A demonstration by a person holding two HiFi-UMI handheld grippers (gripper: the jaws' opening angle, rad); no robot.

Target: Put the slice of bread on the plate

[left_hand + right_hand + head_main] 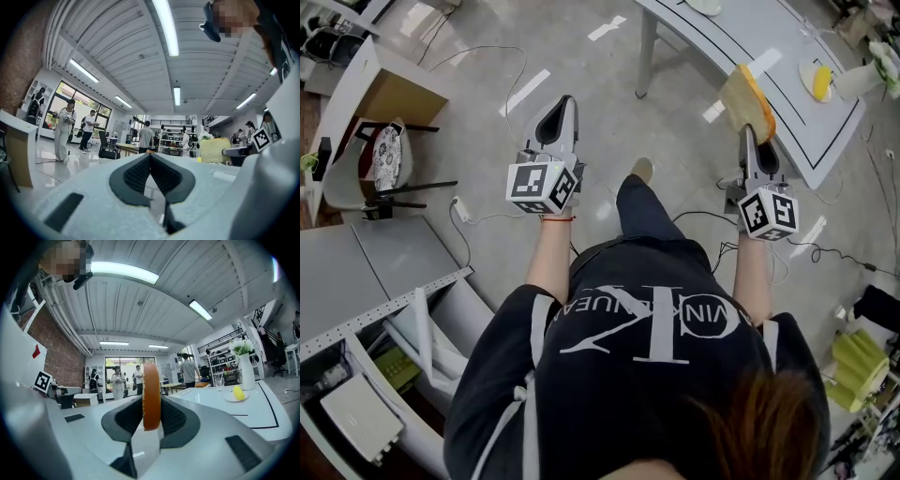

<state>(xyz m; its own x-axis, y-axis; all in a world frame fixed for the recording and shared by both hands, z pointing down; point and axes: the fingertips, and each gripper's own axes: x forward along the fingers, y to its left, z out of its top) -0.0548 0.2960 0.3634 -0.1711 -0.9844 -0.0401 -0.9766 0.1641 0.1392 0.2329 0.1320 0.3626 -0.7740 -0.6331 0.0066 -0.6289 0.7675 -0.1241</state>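
A slice of bread [748, 99] with an orange-brown crust stands on edge between the jaws of my right gripper [752, 136], which is shut on it. In the right gripper view the bread [151, 394] shows edge-on and upright between the dark pads. A small white plate [807, 71] bearing a yellow object sits on the white table [787, 37], ahead and to the right of the bread. The plate [229, 399] lies far beyond the jaws. My left gripper [565, 101] is held over the floor, shut with nothing in it [150, 155].
A white vase [247, 371] with flowers and a glass [220, 380] stand by the plate. A chair [384, 159] and a grey shelf unit [384, 262] are at the left. Cables [478, 56] run across the floor. Several people stand in the background.
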